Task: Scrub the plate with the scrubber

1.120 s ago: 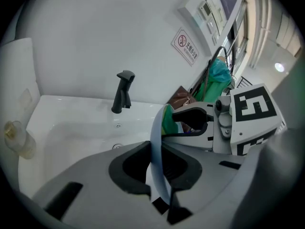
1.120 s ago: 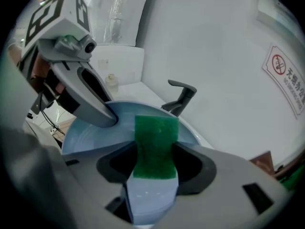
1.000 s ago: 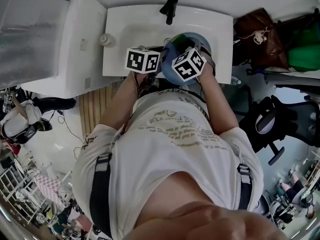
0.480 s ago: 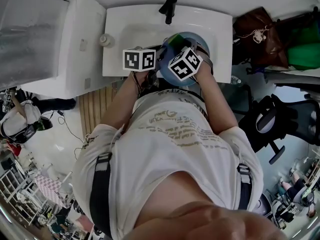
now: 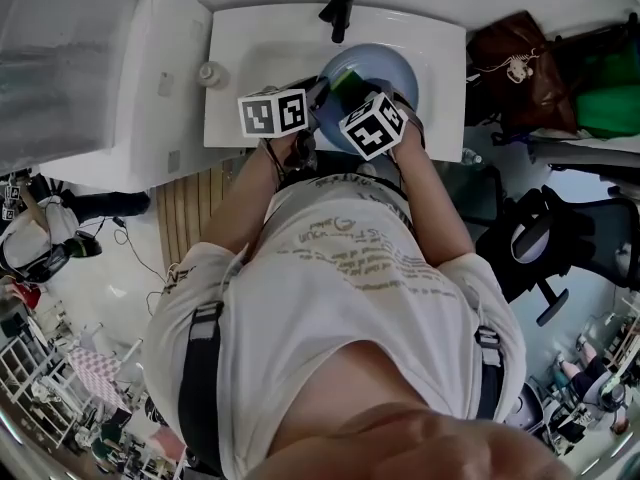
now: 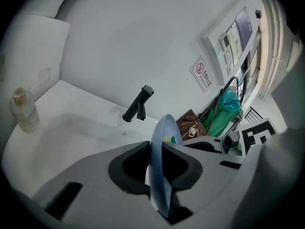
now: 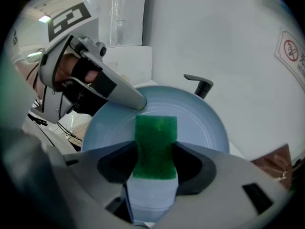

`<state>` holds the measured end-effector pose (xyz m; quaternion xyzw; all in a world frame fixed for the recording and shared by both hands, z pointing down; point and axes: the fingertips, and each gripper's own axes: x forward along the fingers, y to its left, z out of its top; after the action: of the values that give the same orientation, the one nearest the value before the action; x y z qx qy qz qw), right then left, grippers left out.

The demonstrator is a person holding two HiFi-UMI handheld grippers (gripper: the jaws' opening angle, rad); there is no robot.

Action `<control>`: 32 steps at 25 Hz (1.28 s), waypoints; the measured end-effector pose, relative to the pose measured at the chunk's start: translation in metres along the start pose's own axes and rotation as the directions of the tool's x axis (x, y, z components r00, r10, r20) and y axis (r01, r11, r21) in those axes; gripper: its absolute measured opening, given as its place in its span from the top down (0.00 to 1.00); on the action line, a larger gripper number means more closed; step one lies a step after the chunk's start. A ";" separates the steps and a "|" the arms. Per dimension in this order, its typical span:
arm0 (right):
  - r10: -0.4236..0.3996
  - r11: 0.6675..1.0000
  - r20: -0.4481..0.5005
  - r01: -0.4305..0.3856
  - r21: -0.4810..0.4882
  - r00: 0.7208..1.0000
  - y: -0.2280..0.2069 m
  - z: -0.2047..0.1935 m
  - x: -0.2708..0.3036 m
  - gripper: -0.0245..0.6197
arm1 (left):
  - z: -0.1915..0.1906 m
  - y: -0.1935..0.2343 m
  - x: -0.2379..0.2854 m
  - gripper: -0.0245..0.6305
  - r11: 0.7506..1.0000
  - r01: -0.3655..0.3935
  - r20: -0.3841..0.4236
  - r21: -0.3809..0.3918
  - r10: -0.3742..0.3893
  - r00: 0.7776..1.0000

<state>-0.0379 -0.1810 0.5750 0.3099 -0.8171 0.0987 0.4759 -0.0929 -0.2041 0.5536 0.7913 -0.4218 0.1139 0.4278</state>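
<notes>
A light blue plate point(image 5: 385, 66) is held on edge over the white sink point(image 5: 255, 53). My left gripper point(image 6: 160, 174) is shut on the plate's rim point(image 6: 161, 147), which shows edge-on between its jaws. My right gripper point(image 7: 153, 173) is shut on a green scrubber point(image 7: 155, 146), whose green face lies against the plate's face point(image 7: 200, 123). A finger of the left gripper point(image 7: 121, 93) clamps the plate's upper left rim in the right gripper view. Both marker cubes point(image 5: 272, 114) point(image 5: 375, 126) sit just in front of the plate.
A black faucet point(image 5: 338, 13) stands at the back of the sink, close behind the plate. A small bottle point(image 5: 209, 73) stands on the sink's left corner. Right of the sink lie a brown bag point(image 5: 515, 63) and a green bag point(image 6: 225, 109).
The plate has shifted away from the person toward the faucet, and more of its face shows. The left cube has drifted slightly left and up. The scrubber stays on the plate.
</notes>
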 end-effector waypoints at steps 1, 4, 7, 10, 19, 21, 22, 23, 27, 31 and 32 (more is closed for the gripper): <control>0.010 1.000 0.005 -0.010 0.008 1.000 0.001 0.001 0.000 0.59 | 0.002 0.000 0.000 0.88 1.000 0.001 0.008 -0.004 -0.001 1.000; 0.042 0.999 0.018 -0.042 0.029 0.999 0.006 0.002 -0.002 0.60 | 0.005 0.000 -0.002 0.87 1.000 0.008 0.039 -0.027 -0.007 0.999; 0.072 0.996 0.035 -0.073 0.045 0.997 0.011 0.004 -0.005 0.60 | 0.008 0.001 -0.004 0.87 0.998 0.020 0.066 -0.056 -0.016 0.998; 0.084 0.995 0.042 -0.086 0.045 0.996 0.017 0.005 -0.008 0.59 | 0.011 -0.001 -0.005 0.87 0.998 0.026 0.089 -0.054 -0.021 0.996; 0.138 0.989 0.056 -0.141 0.047 0.989 0.036 0.004 -0.013 0.59 | 0.021 0.001 -0.012 0.87 0.997 0.031 0.159 -0.071 -0.019 0.987; 0.136 0.990 0.047 -0.138 0.040 0.990 0.035 -0.004 -0.012 0.59 | 0.019 -0.001 -0.013 0.86 0.995 0.042 0.153 -0.087 -0.029 0.988; 0.127 0.991 0.038 -0.128 0.037 0.991 0.032 -0.009 -0.012 0.59 | 0.019 -0.001 -0.014 0.86 0.995 0.047 0.152 -0.094 -0.032 0.988; 0.114 0.993 0.029 -0.115 0.039 0.993 0.029 -0.016 -0.012 0.59 | 0.019 -0.001 -0.015 0.86 0.994 0.050 0.154 -0.100 -0.035 0.987; 0.077 0.989 0.042 -0.082 0.127 0.996 0.011 -0.035 -0.014 0.59 | 0.024 0.000 -0.018 0.86 0.988 0.079 0.168 -0.136 -0.056 0.984; 0.037 0.984 0.048 -0.045 0.170 0.998 -0.011 -0.045 -0.021 0.59 | 0.026 -0.005 -0.018 0.86 0.984 0.106 0.166 -0.145 -0.082 0.983; 0.026 0.983 0.047 -0.034 0.182 0.999 -0.016 -0.047 -0.022 0.59 | 0.026 -0.007 -0.018 0.86 0.984 0.110 0.163 -0.140 -0.087 0.983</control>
<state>0.0132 -0.1630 0.5798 0.3419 -0.8196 0.1734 0.4259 -0.1032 -0.2118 0.5243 0.7837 -0.4216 -0.0017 0.4561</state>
